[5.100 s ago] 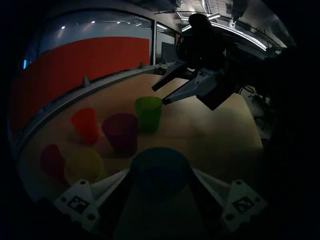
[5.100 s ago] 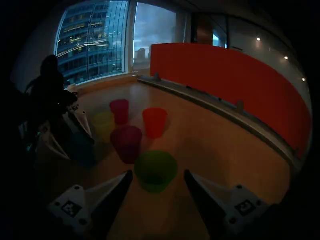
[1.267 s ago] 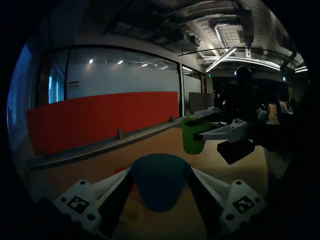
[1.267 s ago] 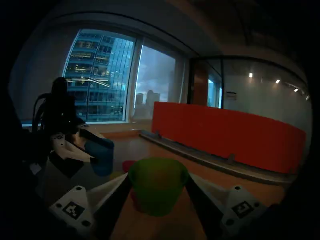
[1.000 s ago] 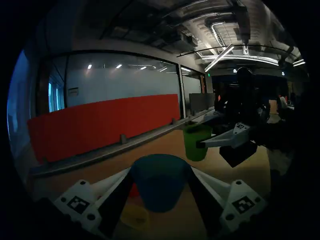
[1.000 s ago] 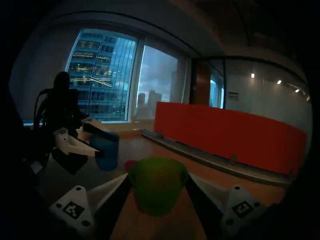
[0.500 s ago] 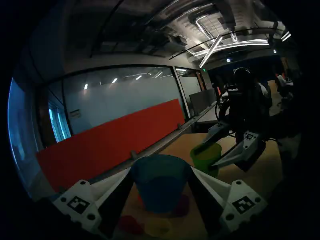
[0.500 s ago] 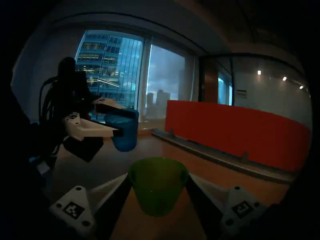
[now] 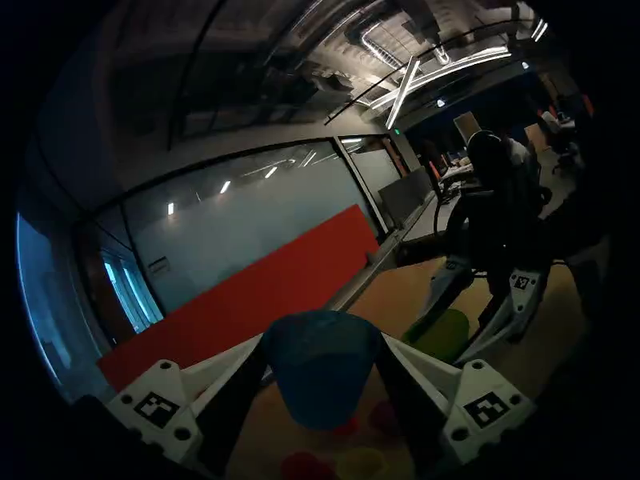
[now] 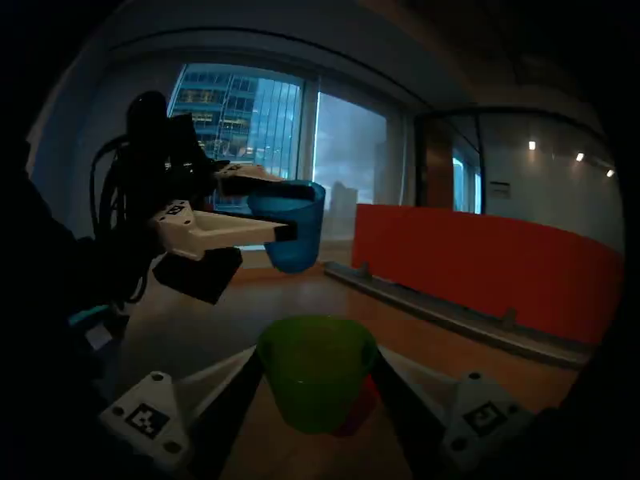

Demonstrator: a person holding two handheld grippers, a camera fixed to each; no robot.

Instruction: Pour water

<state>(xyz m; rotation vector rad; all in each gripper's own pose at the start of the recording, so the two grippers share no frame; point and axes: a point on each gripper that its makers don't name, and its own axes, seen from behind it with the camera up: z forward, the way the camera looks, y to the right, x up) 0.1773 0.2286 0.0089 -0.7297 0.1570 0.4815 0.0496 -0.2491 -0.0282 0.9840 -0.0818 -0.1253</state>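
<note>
1. In the left gripper view, the left gripper (image 9: 322,346) is holding a blue tapered plastic cup (image 9: 322,384) between its two white fingers. The jaws are standing only as wide as the cup, and both fingers are pressing on its sides.
2. In the right gripper view, the right gripper (image 10: 316,356) is gripping a green tapered plastic cup (image 10: 316,376) in the same way. It is closed onto the cup's sides, and the mouth is facing up.
3. Just behind the green cup, a red cup (image 10: 364,410), mostly hidden, is sitting low over the light wooden table (image 10: 448,352).
4. Farther off in that view, the blue cup is hanging in the air above and to the left of the green cup. The two are apart, and the blue one seems to be leaning slightly. Whether water is inside either cup, I cannot tell.
5. At the back, a long red wall panel (image 10: 496,256) is running along the table edge. A large window (image 10: 240,128) is showing a tall building.
</note>
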